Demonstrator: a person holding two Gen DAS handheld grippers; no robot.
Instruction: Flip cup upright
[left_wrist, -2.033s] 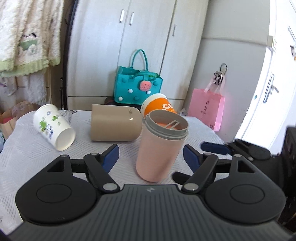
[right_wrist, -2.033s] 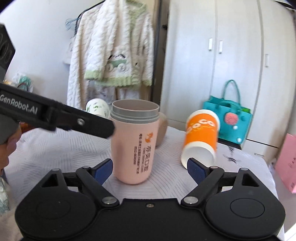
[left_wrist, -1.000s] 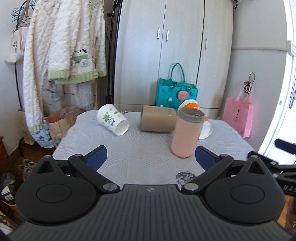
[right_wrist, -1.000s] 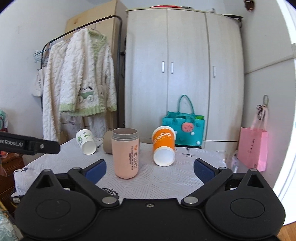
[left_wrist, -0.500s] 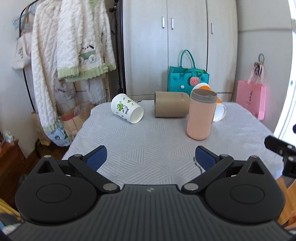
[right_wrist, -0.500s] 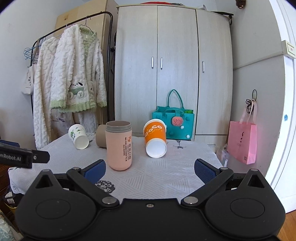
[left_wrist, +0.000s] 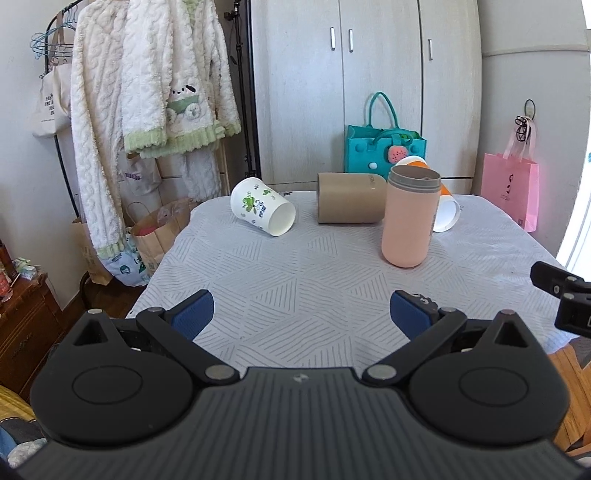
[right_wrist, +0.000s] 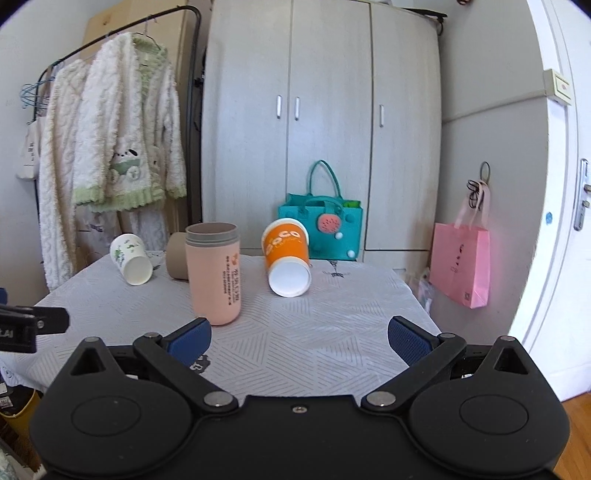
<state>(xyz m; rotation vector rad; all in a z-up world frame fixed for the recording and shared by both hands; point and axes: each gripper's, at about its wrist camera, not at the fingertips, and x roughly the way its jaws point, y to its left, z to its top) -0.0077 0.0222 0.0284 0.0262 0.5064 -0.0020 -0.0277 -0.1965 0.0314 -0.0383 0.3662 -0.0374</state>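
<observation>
The pink cup (left_wrist: 408, 218) stands upright on the table (left_wrist: 332, 291) (3 others lie tipped); both grippers (left_wrist: 301, 314) (right_wrist: 299, 339) gape apart, empty.

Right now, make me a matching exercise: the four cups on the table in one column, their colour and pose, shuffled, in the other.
Things:
1. pink cup
2. orange cup
3. brown cup
4. white cup

States:
A. on its side, green print
B. upright, grey rim
C. on its side, plain, behind the upright one
D. on its side, white inside

Pairs: 1-B, 2-D, 3-C, 4-A
</observation>
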